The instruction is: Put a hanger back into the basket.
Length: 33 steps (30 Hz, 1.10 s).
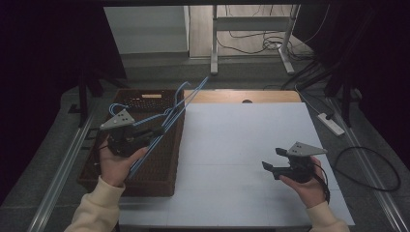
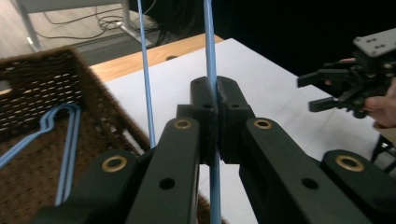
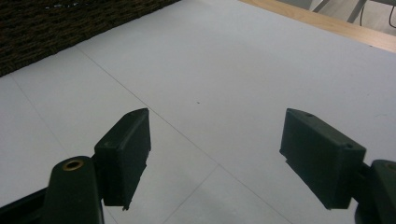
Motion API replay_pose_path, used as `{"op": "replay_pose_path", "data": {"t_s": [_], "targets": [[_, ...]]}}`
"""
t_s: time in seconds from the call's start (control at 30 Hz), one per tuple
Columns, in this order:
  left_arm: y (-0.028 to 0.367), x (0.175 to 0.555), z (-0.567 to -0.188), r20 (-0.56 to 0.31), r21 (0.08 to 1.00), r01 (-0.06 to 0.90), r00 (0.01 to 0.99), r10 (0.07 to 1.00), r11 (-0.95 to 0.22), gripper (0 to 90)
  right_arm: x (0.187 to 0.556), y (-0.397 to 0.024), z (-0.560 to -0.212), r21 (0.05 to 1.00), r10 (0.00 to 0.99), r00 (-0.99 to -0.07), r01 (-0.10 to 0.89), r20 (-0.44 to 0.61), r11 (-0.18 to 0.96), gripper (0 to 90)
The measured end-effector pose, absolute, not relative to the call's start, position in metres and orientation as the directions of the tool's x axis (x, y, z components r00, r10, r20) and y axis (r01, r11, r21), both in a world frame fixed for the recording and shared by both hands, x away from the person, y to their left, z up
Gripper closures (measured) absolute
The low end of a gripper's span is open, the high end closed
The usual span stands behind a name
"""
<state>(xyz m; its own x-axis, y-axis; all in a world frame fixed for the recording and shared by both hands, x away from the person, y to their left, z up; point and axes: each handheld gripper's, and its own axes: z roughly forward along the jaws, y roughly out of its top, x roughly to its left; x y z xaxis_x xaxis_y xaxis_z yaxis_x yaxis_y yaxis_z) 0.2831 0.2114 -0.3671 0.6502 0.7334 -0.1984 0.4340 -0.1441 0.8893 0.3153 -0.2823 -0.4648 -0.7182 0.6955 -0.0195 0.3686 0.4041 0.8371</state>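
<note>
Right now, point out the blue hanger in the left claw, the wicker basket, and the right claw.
blue hanger (image 2: 211,56), left gripper view, wire above the jaws.
wicker basket (image 1: 175,159), high view, right wall.
right claw (image 1: 273,158), high view, between its tips.

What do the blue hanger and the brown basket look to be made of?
The blue hanger looks like thin wire, probably metal with a smooth blue coating: its slim rods keep a bent shape and shine slightly; the core cannot be confirmed. The basket looks like woven wicker or rattan, dark brown and matt: an open weave shows in its walls and floor. It might be synthetic.
</note>
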Motion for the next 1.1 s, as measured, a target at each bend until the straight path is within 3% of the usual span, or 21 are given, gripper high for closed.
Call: {"op": "replay_pose_path", "data": {"t_s": [0.47,1.1], "targets": [[0.257,0.306,-0.386,-0.265,0.863,0.497,0.595,0.759,-0.089,87.0,0.316,-0.282,-0.466,0.832,0.697,-0.717,0.371,-0.027,0.413,24.7],[0.277,0.314,-0.406,-0.265,0.829,0.545,0.576,0.773,-0.123,86.9,0.316,-0.281,-0.467,0.828,0.697,-0.716,0.371,-0.033,0.420,24.6]]}}
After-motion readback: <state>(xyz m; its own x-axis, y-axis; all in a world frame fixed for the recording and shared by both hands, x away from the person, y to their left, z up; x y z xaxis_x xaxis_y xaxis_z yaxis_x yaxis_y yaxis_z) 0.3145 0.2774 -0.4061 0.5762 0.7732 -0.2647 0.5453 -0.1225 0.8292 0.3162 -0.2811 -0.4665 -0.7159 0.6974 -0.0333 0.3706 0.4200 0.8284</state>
